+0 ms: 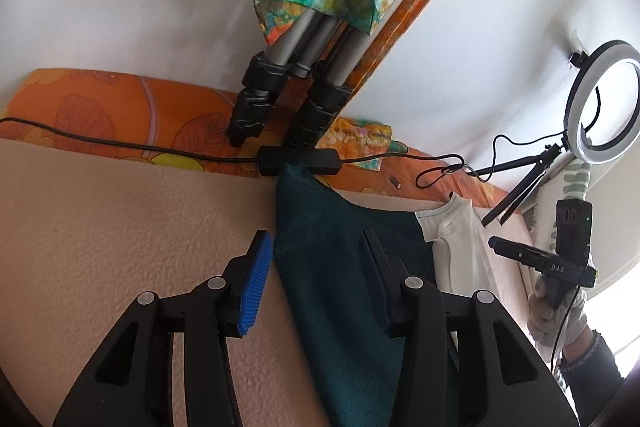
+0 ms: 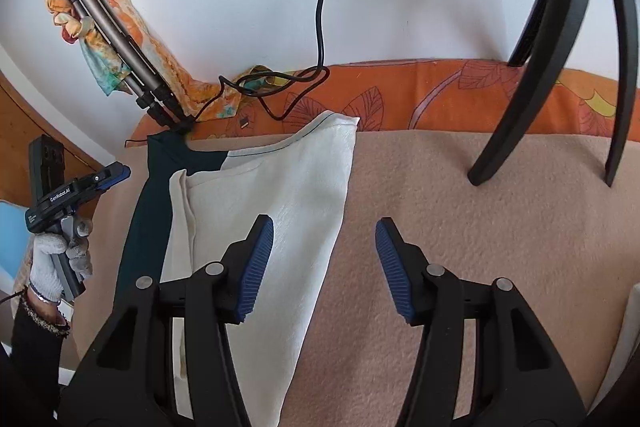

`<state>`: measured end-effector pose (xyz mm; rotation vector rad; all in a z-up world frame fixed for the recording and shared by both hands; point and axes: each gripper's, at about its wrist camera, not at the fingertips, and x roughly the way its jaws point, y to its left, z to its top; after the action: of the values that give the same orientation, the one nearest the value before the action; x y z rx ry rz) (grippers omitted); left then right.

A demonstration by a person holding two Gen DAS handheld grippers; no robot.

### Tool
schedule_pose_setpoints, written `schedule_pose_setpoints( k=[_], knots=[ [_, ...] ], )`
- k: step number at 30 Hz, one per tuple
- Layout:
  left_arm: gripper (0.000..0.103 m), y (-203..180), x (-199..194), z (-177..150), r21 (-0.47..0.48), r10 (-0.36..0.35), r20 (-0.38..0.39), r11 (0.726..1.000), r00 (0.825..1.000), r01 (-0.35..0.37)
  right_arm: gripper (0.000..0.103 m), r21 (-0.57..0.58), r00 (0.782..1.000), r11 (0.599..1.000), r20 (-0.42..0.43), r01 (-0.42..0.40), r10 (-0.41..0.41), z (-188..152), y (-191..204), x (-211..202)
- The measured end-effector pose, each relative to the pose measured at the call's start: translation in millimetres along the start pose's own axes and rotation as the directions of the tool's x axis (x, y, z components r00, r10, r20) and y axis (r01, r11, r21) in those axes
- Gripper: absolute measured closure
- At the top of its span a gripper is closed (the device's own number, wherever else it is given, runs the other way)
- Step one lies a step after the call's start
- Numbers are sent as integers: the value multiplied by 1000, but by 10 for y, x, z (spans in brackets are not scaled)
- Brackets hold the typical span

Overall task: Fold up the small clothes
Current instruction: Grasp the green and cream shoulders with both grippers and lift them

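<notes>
Left gripper (image 1: 316, 267) jaws apart – teal garment (image 1: 344, 287) lies flat between them, unpinched. Right gripper (image 2: 325, 259) jaws apart over peach blanket (image 2: 480, 211); white garment (image 2: 280, 211) under its left finger, overlapping teal piece.

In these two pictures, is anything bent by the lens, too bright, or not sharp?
Left wrist view: the fisheye curves the orange bedding and darkens the corners; the window side at lower right is washed out; the teal cloth is sharp. Right wrist view: the orange band bows upward, the white wall is evenly bright, the white garment keeps its texture; no motion blur.
</notes>
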<state>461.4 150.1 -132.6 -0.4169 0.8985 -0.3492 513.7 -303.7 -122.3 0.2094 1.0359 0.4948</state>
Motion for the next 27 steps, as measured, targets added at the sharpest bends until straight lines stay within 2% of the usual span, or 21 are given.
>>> schedule_pose_setpoints(
  k=[5, 13, 17, 19, 20, 21, 22, 24, 27],
  knots=[
    [60, 50, 237, 42, 43, 1, -39, 999, 999, 0, 47, -62, 1000, 998, -16, -17, 16, 92, 21, 184],
    [60, 52, 366, 120, 82, -24, -25, 996, 999, 26, 47, -98, 999, 994, -18, -39, 38, 252, 23, 339],
    [63, -11, 416, 165, 105, -24, -40, 994, 999, 29, 47, -115, 999, 993, -20, -31, 29, 340, 61, 400],
    [73, -42, 465, 177, 108, -27, -48, 994, 999, 32, 47, -113, 999, 993, -20, -31, 29, 380, 85, 429],
    [77, -63, 487, 177, 114, -24, -49, 993, 999, 29, 50, -116, 999, 993, -21, -32, 29, 388, 105, 451],
    [84, -94, 509, 173, 129, -18, -48, 991, 999, 24, 61, -125, 1000, 992, -20, -25, 22, 389, 131, 472],
    [92, -119, 542, 163, 142, -14, -54, 990, 998, 21, 67, -135, 1000, 991, -20, -11, 8, 388, 161, 497],
    [97, -157, 570, 149, 160, -1, -45, 987, 999, 8, 84, -147, 1000, 989, -13, 3, -5, 381, 191, 520],
    [100, -169, 512, 149, 145, -39, -26, 988, 999, 42, 95, -110, 1000, 993, -4, -29, 28, 387, 154, 503]
  ],
)
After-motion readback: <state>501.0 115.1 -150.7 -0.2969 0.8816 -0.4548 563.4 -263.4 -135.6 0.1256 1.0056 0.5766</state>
